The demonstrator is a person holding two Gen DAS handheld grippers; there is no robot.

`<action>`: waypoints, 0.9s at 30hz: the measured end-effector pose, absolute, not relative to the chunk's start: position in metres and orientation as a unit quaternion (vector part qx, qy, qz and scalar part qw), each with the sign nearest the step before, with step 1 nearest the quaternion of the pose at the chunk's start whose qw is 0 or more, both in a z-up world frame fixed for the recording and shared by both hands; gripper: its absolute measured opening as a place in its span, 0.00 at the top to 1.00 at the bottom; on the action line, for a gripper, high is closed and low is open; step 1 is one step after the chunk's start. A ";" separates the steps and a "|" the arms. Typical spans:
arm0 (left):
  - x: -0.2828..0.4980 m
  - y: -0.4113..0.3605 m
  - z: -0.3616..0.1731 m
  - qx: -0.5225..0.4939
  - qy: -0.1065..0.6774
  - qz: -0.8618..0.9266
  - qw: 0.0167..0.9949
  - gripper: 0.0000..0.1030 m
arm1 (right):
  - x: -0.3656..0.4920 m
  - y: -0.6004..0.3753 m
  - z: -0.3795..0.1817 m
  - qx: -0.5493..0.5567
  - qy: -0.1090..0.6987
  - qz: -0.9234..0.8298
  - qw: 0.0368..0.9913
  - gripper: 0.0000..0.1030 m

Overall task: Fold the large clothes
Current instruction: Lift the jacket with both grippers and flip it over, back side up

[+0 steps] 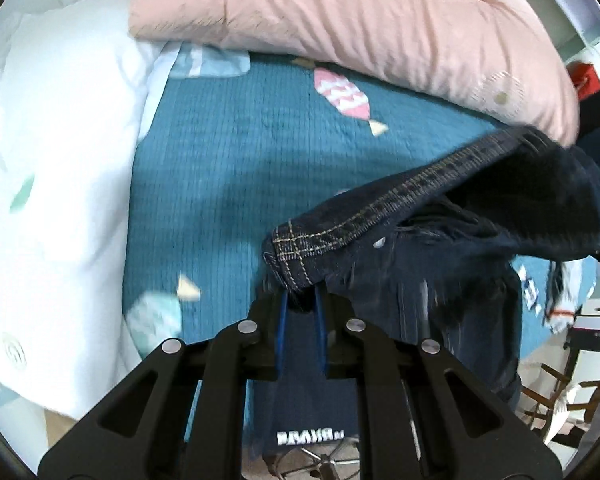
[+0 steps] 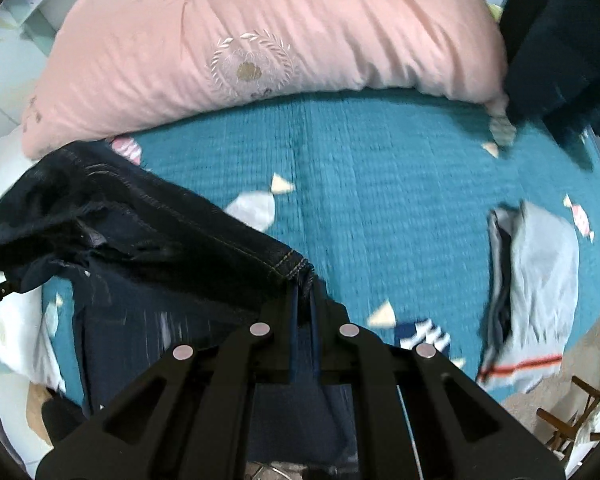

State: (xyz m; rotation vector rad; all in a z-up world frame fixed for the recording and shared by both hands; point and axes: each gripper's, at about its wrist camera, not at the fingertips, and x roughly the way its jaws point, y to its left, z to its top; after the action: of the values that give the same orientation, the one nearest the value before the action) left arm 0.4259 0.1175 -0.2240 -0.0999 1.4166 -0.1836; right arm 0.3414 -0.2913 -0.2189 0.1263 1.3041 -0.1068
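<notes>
We hold the jeans (image 1: 440,216) by their waistband, one corner in each gripper, so the band stretches in the air between them and the legs hang down past the near edge of the bed (image 1: 236,160). In the left wrist view, the left gripper (image 1: 300,300) has its blue-lined fingers nearly closed on the left corner of the band, where tan double stitching crosses in a small grid. In the right wrist view, the right gripper (image 2: 303,300) pinches the other corner just as narrowly, at a seam with the same tan thread. The denim is dark indigo, stiff at the band and soft and creased below it. A white label low on the hanging cloth in the left view reads backwards and is too blurred for us to make out.

Under the jeans lies the bed's teal quilt (image 2: 360,184), ribbed in fine lines and printed with pink and white fish and small cream triangles. At the far side sits a plump pink duvet (image 2: 260,40), wrinkled, with an embroidered wreath. A white pillow (image 1: 60,160) lies at the left. On the right part of the quilt rests a folded pale grey garment (image 2: 536,288) with an orange stripe.
</notes>
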 end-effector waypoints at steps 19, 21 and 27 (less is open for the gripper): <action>0.222 0.161 -0.387 -0.129 0.734 -0.080 0.662 1.00 | 0.159 -0.297 -0.372 0.063 0.674 -0.064 0.733 0.95; 0.223 0.161 -0.379 -0.131 0.732 -0.086 0.664 1.00 | 0.162 -0.296 -0.370 0.061 0.679 -0.063 0.729 0.94; 0.228 0.155 -0.339 -0.104 0.707 -0.108 0.691 0.87 | 0.155 -0.292 -0.344 0.050 0.692 -0.038 0.720 0.71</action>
State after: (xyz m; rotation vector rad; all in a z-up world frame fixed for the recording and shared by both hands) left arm 0.2284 0.1549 -0.3390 -0.2333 1.5806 -0.2411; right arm 0.1547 -0.2921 -0.3442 0.1107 1.5289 -0.0830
